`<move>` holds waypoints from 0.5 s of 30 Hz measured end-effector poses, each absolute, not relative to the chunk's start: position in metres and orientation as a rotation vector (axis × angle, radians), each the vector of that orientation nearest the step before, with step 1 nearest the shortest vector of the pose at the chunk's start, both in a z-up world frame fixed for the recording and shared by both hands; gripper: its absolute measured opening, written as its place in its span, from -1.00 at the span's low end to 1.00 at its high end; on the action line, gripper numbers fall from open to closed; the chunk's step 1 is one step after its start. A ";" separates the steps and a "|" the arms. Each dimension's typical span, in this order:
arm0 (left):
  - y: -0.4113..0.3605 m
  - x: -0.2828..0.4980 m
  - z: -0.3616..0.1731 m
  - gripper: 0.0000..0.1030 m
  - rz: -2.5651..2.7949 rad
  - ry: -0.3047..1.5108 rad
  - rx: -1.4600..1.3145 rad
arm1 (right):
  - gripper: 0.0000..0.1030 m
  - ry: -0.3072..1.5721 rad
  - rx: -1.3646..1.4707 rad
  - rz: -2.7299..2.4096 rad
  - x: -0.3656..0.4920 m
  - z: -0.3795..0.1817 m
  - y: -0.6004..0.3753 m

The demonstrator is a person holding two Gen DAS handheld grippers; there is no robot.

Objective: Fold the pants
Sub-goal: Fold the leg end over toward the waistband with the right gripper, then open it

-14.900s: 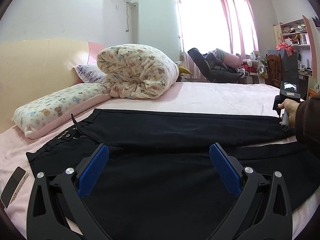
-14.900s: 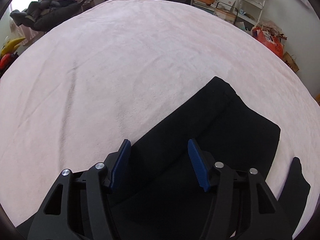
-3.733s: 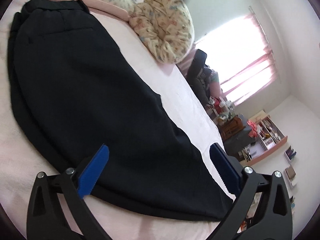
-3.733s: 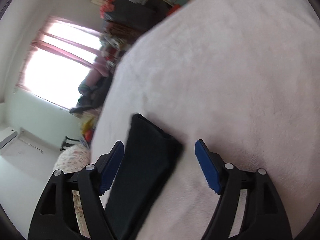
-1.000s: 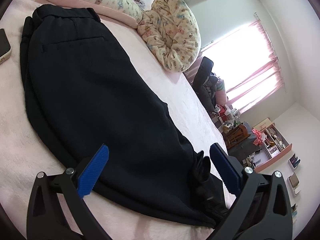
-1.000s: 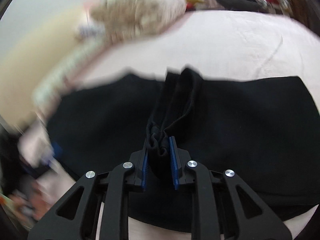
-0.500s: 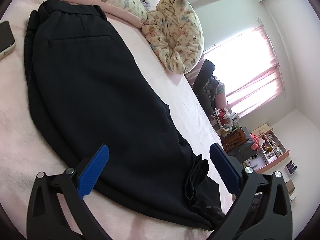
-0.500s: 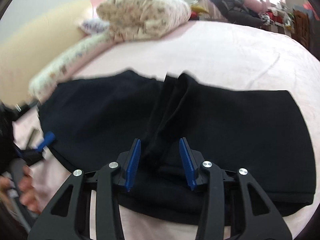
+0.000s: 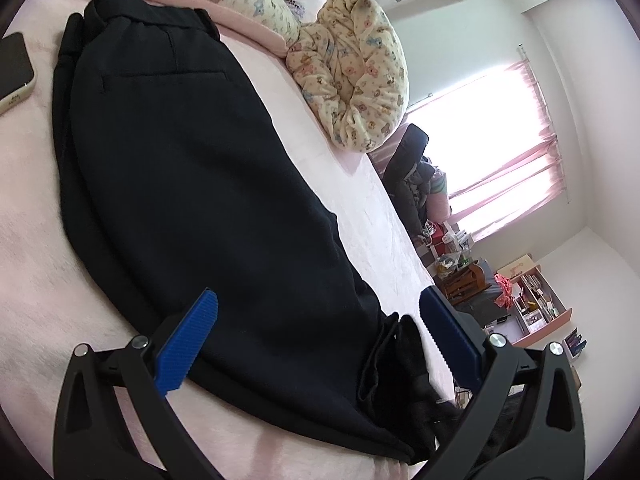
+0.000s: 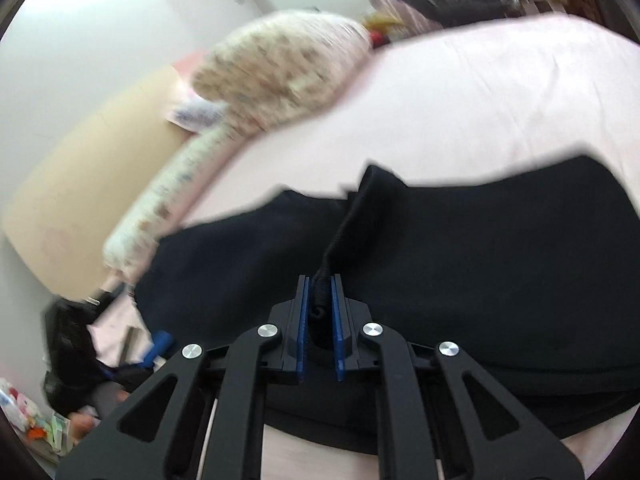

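Right gripper (image 10: 319,326) closing on a bunched fold of pants (image 10: 480,280), cloth pinched between its pads. Left gripper (image 9: 316,344) wide open, pants (image 9: 192,184) flat on bed (image 9: 32,264) ahead, hem bunch beside its right finger. Risk: thin pinch slips, layers skew

Bright window glare, right-view blur

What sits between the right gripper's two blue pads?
A bunched ridge of the black pants sits between the closing pads of the right gripper, pinched up off the pink bed; the right wrist view shows it.
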State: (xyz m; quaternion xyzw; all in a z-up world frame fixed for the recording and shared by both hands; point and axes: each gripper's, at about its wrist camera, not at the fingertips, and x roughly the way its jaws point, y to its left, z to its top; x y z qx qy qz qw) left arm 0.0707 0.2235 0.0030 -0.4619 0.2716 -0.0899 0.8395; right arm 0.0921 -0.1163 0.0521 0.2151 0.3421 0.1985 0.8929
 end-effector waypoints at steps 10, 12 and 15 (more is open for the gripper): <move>0.226 0.072 -0.001 0.96 -0.184 0.593 -0.993 | -0.36 0.857 0.073 0.336 0.104 0.021 -0.043; 0.228 0.071 0.000 0.96 -0.182 0.586 -0.999 | 0.01 0.858 0.086 0.367 0.098 0.030 -0.043; 0.230 0.069 0.000 0.96 -0.179 0.573 -1.010 | 0.05 0.762 0.155 0.428 0.085 0.049 -0.052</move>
